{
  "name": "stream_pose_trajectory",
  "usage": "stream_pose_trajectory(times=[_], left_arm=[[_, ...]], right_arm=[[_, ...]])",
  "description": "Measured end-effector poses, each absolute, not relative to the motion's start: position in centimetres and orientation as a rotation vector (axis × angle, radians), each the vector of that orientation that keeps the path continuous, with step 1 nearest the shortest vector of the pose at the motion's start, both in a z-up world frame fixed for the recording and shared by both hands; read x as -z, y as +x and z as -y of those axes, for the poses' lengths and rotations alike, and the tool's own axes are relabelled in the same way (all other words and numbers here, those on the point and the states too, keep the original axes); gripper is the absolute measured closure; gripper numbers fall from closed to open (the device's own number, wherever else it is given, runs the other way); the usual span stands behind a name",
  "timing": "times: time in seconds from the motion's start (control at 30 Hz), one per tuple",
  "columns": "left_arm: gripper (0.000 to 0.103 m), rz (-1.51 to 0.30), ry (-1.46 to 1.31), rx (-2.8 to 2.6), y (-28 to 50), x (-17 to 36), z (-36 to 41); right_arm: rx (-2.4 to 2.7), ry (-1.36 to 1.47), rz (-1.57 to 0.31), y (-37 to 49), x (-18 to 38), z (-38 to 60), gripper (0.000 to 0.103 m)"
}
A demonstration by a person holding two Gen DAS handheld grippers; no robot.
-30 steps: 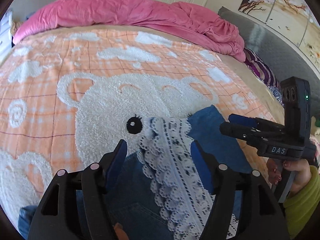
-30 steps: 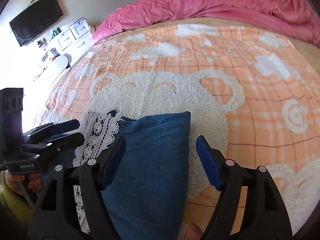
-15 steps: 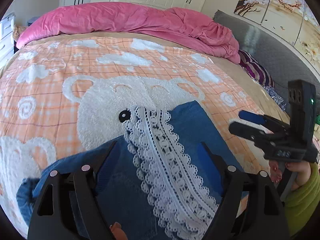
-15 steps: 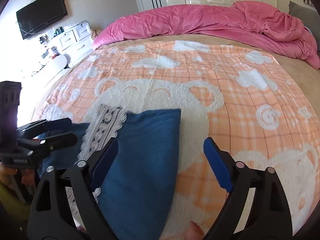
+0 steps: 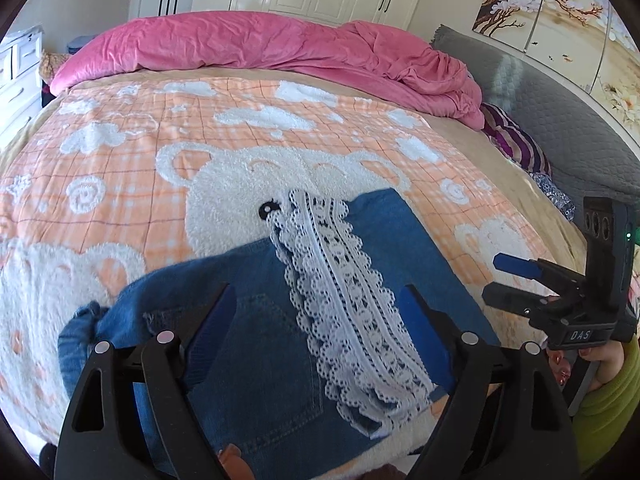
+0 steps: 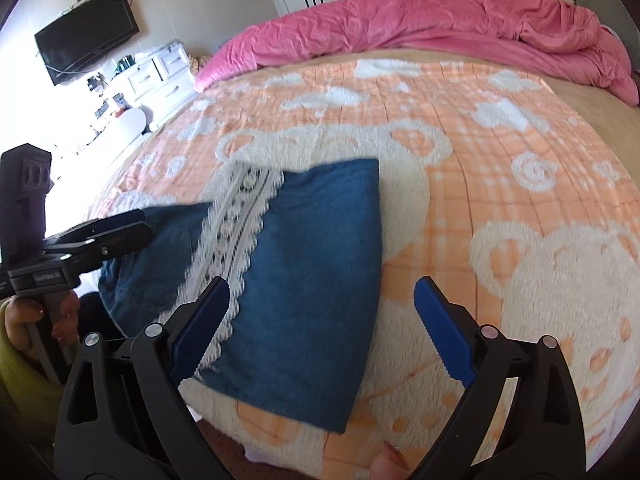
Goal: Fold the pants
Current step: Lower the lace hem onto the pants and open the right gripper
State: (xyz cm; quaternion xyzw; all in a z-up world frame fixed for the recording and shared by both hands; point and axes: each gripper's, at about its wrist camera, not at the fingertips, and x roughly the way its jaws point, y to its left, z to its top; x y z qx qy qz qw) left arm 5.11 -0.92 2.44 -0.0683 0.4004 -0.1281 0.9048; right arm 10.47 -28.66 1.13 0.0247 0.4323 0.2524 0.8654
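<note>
On the bed's bear blanket [image 5: 120,152], floppy denim pants [image 6: 316,264] lie folded; grip thick edges. Left gripper [image 5: 316,320] and right gripper [image 6: 322,320] jaws opening, empty.

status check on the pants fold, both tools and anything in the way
Left tool and right tool opening, nothing gripped. Pants lie folded on blanket, lace trim on top. Nothing in the way.

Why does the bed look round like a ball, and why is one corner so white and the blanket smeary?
Left wrist view: the fisheye lens bends the orange bear blanket into a dome, dark at the picture's corners. Right wrist view: strong light washes out the white dresser area under the TV; the blanket at the right looks streaky with motion blur, while the jeans look a bit sharper.
</note>
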Motion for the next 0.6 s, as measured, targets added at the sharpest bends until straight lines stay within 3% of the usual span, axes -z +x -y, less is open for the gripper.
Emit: stream_pose_trajectory(times=[0.33, 0.6], left_arm=[[0.021, -0.898, -0.209, 0.3, 2.9, -0.4, 0.3], [0.033, -1.005, -0.4, 0.394, 1.6, 2.6, 0.2]], right_arm=[[-0.51, 0.09, -0.963, 9.7, 0.3, 29.5, 0.015], [-0.526, 0.081, -1.004, 9.9, 1.2, 29.1, 0.015]])
